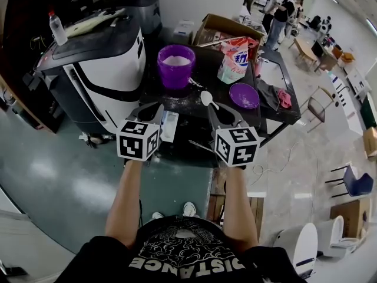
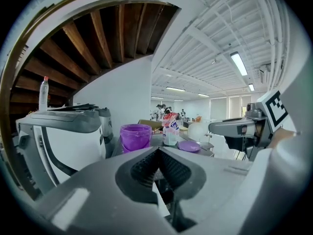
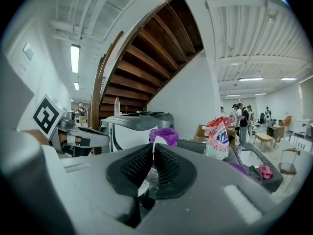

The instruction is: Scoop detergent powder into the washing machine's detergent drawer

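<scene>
A purple tub (image 1: 175, 63) holding white powder stands on the dark table (image 1: 200, 119), beside the white washing machine (image 1: 94, 58). Behind it and to the right is the detergent bag (image 1: 234, 58). My right gripper (image 1: 213, 108) is shut on a white spoon (image 1: 206, 98), whose bowl pokes past the tips toward the tub; the spoon's bowl (image 3: 156, 142) also shows just above the jaws in the right gripper view. My left gripper (image 1: 153, 109) hovers level with it on the left, shut and empty. A white oblong tray (image 1: 169, 126), possibly the drawer, lies between the two grippers.
A purple lid (image 1: 244, 95) lies on the table right of the spoon, with cloths (image 1: 277, 96) beyond it. A cardboard box (image 1: 221, 28) stands behind the bag. A bottle (image 1: 57, 28) rests on top of the machine. People stand far back.
</scene>
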Action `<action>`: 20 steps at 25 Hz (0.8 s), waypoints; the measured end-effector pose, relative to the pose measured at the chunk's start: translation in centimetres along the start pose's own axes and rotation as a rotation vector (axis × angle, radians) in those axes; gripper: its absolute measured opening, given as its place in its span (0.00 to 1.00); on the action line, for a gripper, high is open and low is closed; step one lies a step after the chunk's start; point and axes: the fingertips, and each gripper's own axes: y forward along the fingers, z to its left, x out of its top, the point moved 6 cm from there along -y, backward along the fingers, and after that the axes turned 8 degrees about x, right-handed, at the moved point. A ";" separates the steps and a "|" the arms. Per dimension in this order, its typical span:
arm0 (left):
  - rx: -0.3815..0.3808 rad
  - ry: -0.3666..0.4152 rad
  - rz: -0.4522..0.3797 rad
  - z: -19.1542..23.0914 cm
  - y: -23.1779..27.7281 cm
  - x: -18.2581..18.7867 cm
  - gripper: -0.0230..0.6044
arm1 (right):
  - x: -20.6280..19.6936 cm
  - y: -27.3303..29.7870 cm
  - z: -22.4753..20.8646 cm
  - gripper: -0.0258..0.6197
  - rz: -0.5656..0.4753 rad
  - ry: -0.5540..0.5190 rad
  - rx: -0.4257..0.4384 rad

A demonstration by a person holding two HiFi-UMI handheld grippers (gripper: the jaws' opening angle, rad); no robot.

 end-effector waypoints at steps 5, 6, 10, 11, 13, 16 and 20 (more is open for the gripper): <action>0.012 0.002 0.001 0.1 -0.3 0.0 0.04 | 0.0 0.1 0.1 0.09 -0.007 0.007 0.009; 0.013 0.003 0.001 0.2 -0.3 0.0 0.04 | 0.0 0.1 0.1 0.09 -0.007 0.008 0.009; 0.018 0.005 0.004 0.4 -0.5 0.1 0.04 | 0.1 0.0 0.2 0.09 -0.010 0.011 0.006; 0.019 0.005 0.004 0.5 -0.5 0.1 0.04 | 0.1 0.0 0.2 0.09 -0.012 0.011 0.005; 0.019 0.004 0.004 0.6 -0.5 0.0 0.04 | 0.1 0.0 0.1 0.09 -0.014 0.012 0.003; 0.017 0.005 0.002 0.6 -0.4 0.0 0.04 | -0.1 -0.1 0.1 0.09 -0.013 0.013 0.001; 0.013 0.001 0.006 0.5 -0.4 -0.2 0.04 | -0.2 -0.1 0.0 0.09 -0.011 0.015 0.001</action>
